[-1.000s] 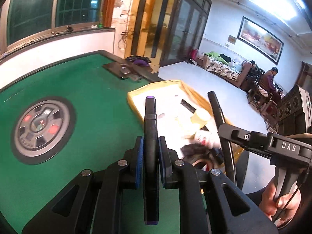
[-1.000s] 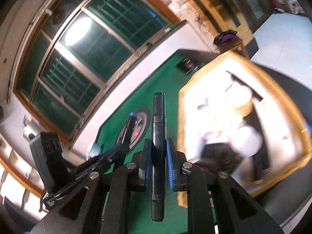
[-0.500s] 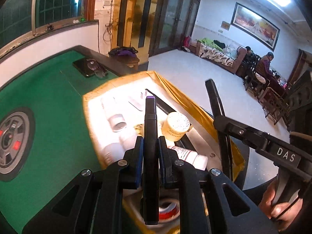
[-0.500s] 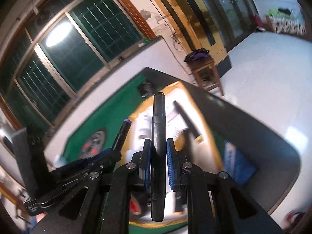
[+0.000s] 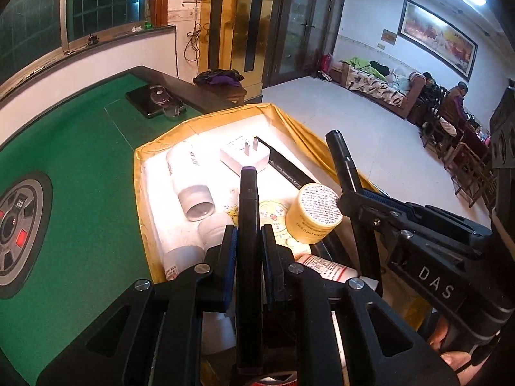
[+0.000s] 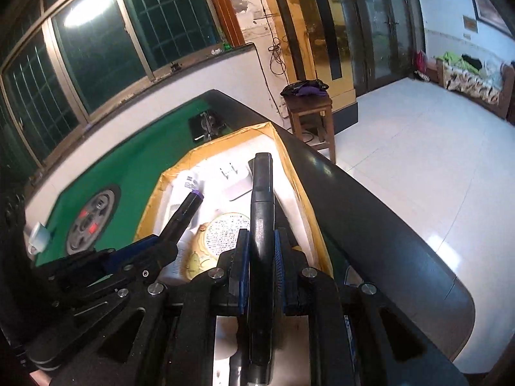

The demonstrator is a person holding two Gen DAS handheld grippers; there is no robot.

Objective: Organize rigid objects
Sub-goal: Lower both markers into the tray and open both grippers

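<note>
While above the box (image 5: 154,148), each hand-held gripper clamps a marker (image 5: 248,225).

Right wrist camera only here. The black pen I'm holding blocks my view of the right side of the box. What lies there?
Observer: A long black bar lies along that wall, beside the white plug.
Operator: And nearer me, under the pen?
Observer: A tube with red print lies on its side, on the near side of the yellow jar.
Operator: How is the left gripper's hold?
Observer: The left gripper is shut on the marker near mid-length. A purple end shows beyond the pads each way.
</note>
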